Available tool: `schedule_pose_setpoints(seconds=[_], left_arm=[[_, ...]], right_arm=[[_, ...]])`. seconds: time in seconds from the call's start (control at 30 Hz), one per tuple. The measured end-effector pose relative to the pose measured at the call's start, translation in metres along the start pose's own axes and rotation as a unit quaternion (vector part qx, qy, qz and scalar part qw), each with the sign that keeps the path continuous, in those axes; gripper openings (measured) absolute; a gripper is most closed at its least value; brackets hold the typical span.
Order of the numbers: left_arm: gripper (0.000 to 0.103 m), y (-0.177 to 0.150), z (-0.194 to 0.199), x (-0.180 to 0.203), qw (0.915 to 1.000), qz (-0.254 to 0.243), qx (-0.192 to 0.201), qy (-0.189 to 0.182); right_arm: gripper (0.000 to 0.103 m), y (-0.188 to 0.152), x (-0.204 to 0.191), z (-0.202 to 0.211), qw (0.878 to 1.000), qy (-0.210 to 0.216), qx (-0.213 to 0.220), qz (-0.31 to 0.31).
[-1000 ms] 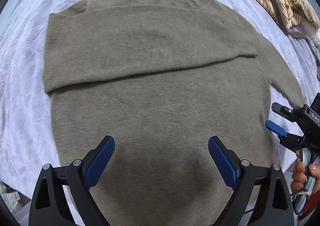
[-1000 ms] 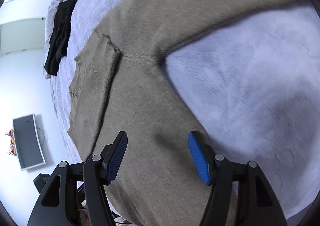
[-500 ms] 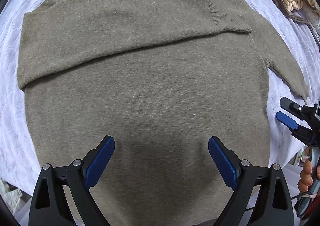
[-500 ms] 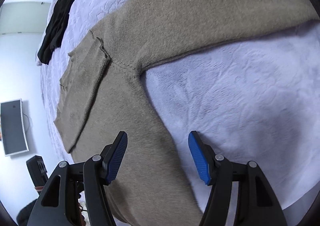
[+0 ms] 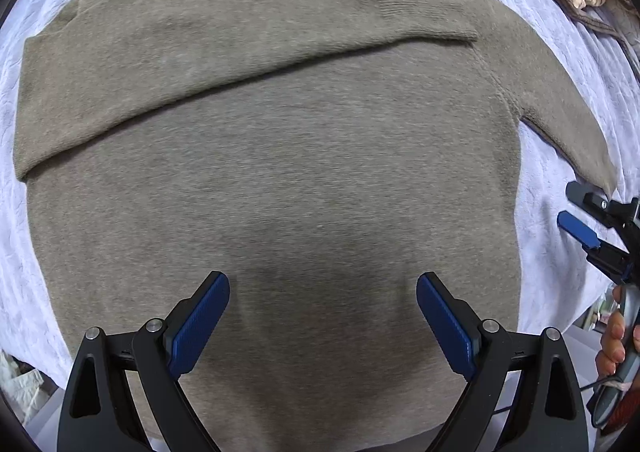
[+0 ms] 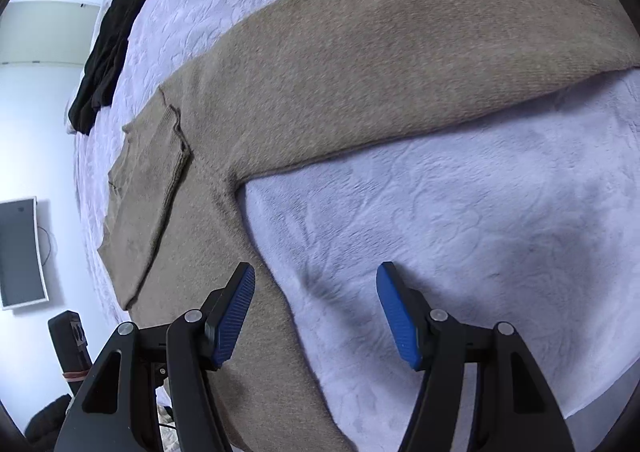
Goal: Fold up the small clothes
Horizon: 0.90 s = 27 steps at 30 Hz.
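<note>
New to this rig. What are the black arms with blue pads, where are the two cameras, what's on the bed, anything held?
No robot: a person carries a handheld two-finger tool in each hand, a fisheye camera on each. The left tool looks straight down on a flat olive-brown knitted sweater, one sleeve folded across its chest. The right tool looks along the other, spread sleeve. Everything lies on a pale lavender embossed bedspread; a black garment lies farther off. Both tools are open, holding nothing.

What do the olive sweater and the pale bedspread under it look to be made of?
Sweater: soft knit, probably wool or a blend; matte, slightly fuzzy, with ribbing visible at the folded sleeve's cuff.
Bedspread: pale lavender plush or quilted fabric, likely synthetic; embossed leafy pattern, faint sheen.
</note>
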<state>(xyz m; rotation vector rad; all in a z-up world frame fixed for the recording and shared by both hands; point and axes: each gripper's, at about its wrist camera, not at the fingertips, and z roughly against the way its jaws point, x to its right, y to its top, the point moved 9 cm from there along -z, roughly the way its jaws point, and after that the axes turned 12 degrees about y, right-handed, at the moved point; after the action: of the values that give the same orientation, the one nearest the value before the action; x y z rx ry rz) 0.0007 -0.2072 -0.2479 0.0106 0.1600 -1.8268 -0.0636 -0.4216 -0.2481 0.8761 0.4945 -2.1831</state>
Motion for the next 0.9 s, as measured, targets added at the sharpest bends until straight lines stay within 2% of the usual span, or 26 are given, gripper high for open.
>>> schedule_pose_setpoints(seconds=[0.17, 0.37, 0.47, 0.57, 0.6, 0.63, 0.67, 0.7, 0.73, 0.8, 0.9], left_arm=[[0.095, 0.004, 0.001, 0.023, 1.0000, -0.008, 0.001, 0.003], [0.095, 0.013, 0.000, 0.050, 0.9999, -0.013, -0.001, 0.007], [0.095, 0.018, -0.001, 0.061, 0.9999, -0.012, -0.002, 0.010], [0.095, 0.024, -0.008, 0.069, 0.9999, -0.010, -0.002, 0.013], [0.095, 0.026, -0.009, 0.059, 0.9999, -0.010, -0.002, 0.013], [0.095, 0.027, -0.008, 0.056, 0.9999, -0.009, -0.002, 0.013], [0.095, 0.036, -0.005, 0.048, 0.9999, -0.009, -0.002, 0.012], [0.095, 0.038, -0.009, 0.044, 0.9999, -0.009, -0.001, 0.011], [0.095, 0.046, -0.006, 0.031, 0.9999, -0.009, -0.001, 0.009], [0.095, 0.053, -0.006, 0.032, 0.9999, -0.010, 0.002, 0.007], [0.095, 0.055, -0.002, 0.026, 0.9999, -0.008, 0.009, 0.005]], right_arm=[[0.068, 0.032, 0.027, 0.029, 0.994, 0.049, 0.077, -0.063], [0.068, 0.066, 0.088, 0.074, 0.962, 0.092, 0.193, -0.172], [0.068, 0.074, 0.107, 0.086, 0.944, 0.114, 0.229, -0.208], [0.067, 0.088, 0.116, 0.090, 0.927, 0.156, 0.248, -0.236], [0.060, 0.091, 0.116, 0.091, 0.922, 0.171, 0.251, -0.240], [0.043, 0.096, 0.114, 0.091, 0.918, 0.185, 0.252, -0.244], [0.033, 0.101, 0.111, 0.091, 0.918, 0.190, 0.250, -0.241], [0.015, 0.104, 0.107, 0.090, 0.921, 0.190, 0.246, -0.236], [0.008, 0.106, 0.101, 0.090, 0.924, 0.192, 0.241, -0.225], [0.007, 0.114, 0.077, 0.091, 0.940, 0.177, 0.230, -0.179], [0.007, 0.125, 0.022, 0.086, 0.963, 0.160, 0.202, -0.079]])
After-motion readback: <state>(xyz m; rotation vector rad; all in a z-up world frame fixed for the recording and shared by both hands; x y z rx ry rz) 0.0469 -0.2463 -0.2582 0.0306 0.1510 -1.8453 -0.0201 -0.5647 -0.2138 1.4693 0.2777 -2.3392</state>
